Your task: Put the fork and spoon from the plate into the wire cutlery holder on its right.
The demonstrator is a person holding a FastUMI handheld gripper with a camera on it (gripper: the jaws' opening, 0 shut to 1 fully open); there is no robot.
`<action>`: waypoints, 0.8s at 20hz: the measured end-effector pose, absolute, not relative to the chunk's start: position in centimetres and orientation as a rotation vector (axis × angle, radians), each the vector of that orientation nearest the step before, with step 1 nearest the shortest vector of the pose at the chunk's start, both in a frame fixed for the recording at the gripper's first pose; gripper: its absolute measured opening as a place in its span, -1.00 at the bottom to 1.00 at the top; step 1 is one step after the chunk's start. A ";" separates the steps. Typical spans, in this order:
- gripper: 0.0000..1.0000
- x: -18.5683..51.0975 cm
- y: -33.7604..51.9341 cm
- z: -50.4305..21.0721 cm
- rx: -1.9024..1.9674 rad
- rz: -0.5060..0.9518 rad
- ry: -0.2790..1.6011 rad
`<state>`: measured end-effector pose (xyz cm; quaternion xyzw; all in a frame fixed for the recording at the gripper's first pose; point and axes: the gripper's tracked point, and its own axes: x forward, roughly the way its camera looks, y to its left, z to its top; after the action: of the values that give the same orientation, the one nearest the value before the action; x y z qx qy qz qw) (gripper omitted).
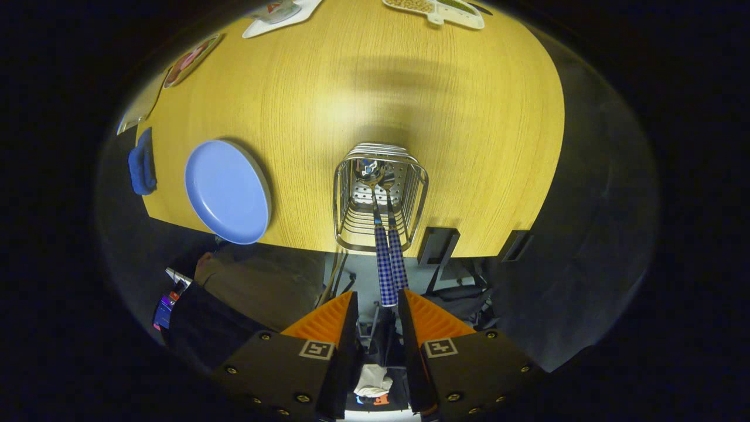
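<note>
My gripper pinches one checked handle above the centre-frame wire cutlery holder; next, release.

Rides on the gripper, high up, looking straight down past its two fingers at 6 o'clock — close together around two checked handles. Faces the wooden table from above, with the wire cutlery holder right in the middle, seen down into its open top — fairly near. Takes in the blue plate at 9 o'clock, and the table's near edge with the floor under it toward 6 o'clock. Bends everything round, like a fish's eye.
</note>
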<state>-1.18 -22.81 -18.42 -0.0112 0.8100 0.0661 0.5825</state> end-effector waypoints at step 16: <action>-0.18 2.3 -9.8 -3.0 -0.073 0.016 0.219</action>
<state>2.30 -9.85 -3.01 -0.0363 0.1095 0.0078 0.9933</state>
